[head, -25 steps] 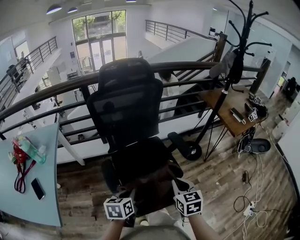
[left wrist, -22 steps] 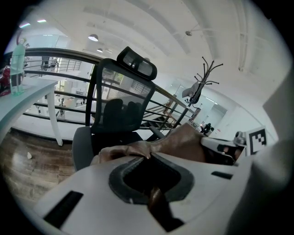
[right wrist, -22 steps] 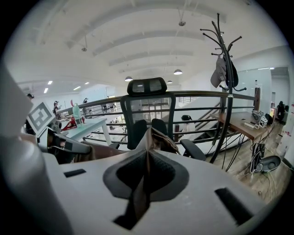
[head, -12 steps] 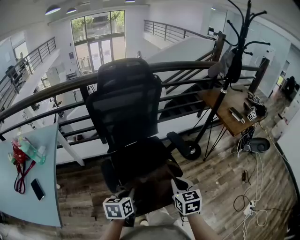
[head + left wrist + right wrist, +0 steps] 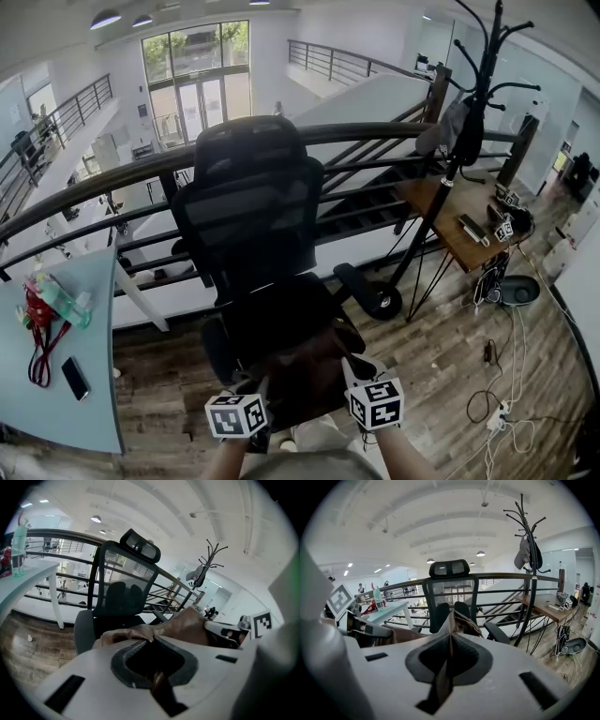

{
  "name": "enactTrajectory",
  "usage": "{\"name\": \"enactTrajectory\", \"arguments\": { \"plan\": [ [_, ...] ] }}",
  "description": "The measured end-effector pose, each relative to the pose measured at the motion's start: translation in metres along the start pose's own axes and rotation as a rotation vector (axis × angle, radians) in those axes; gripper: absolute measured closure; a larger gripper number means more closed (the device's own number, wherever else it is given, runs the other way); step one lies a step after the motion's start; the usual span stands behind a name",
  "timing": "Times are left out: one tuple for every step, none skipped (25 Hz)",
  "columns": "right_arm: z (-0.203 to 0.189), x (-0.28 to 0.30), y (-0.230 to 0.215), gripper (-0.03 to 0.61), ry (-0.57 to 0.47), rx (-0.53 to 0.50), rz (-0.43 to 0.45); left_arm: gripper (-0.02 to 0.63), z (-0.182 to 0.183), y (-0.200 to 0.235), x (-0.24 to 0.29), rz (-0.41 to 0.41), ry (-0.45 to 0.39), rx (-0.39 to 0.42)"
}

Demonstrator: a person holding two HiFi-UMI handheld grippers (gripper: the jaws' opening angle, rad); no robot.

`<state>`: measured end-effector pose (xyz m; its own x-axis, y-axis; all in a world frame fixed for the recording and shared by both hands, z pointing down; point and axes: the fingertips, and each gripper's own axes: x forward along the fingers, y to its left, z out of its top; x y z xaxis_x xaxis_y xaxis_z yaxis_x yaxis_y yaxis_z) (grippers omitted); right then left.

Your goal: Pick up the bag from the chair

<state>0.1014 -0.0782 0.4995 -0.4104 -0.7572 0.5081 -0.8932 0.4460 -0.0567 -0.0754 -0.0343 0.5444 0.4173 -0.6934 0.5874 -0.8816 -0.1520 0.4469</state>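
Two grippers: left gripper [image 5: 153, 663] and right gripper [image 5: 448, 660], side by side at the bottom centre of the head view.
Left jaws: clenched on a fold of the brown bag [image 5: 306, 367]; a strip of its material runs through the gap.
Right jaws: clamped on another edge of the bag, with a thin brown fold pinched between them.
Bag's place: bottom centre of the head view, at the front edge of the chair [image 5: 251, 211] seat, held between the two grippers. Whether it rests on the seat or hangs clear I cannot tell.
Step in hand: by my reading, the lift off the chair.
Doing it well: raise both grippers together and level, with the pinch firm. Soft material may slip from so thin a hold, so avoid pulling the grippers apart.
Watch for: the armrest [image 5: 361, 286] right of centre, which a hanging corner could catch.
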Motion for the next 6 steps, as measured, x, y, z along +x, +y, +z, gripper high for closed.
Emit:
{"name": "enactTrajectory", "arguments": {
  "plan": [
    [0.0001, 0.0001, -0.0002, 0.565, 0.0, 0.0, 0.0, 0.601, 0.0006, 0.0002, -0.0002, 0.003, -0.001, 0.001],
    [0.0004, 0.0, -0.0004, 0.565, 0.0, 0.0, 0.0, 0.6, 0.0018, 0.0006, -0.001, 0.009, -0.002, 0.003],
    [0.0008, -0.0003, -0.0006, 0.565, -0.001, -0.001, 0.0, 0.601, 0.0031, 0.0009, -0.002, 0.014, -0.004, 0.006],
    [0.0012, -0.0008, -0.0007, 0.565, -0.002, -0.001, 0.0, 0.601, 0.0039, 0.0008, -0.0027, 0.017, -0.005, 0.008],
    [0.0016, -0.0013, -0.0007, 0.565, -0.002, -0.002, 0.0, 0.601, 0.0042, 0.0005, -0.0031, 0.018, -0.006, 0.007],
    [0.002, -0.0018, -0.0008, 0.565, -0.003, -0.003, 0.001, 0.601, 0.0044, -0.0001, -0.0035, 0.018, -0.007, 0.007]
  ]
}}
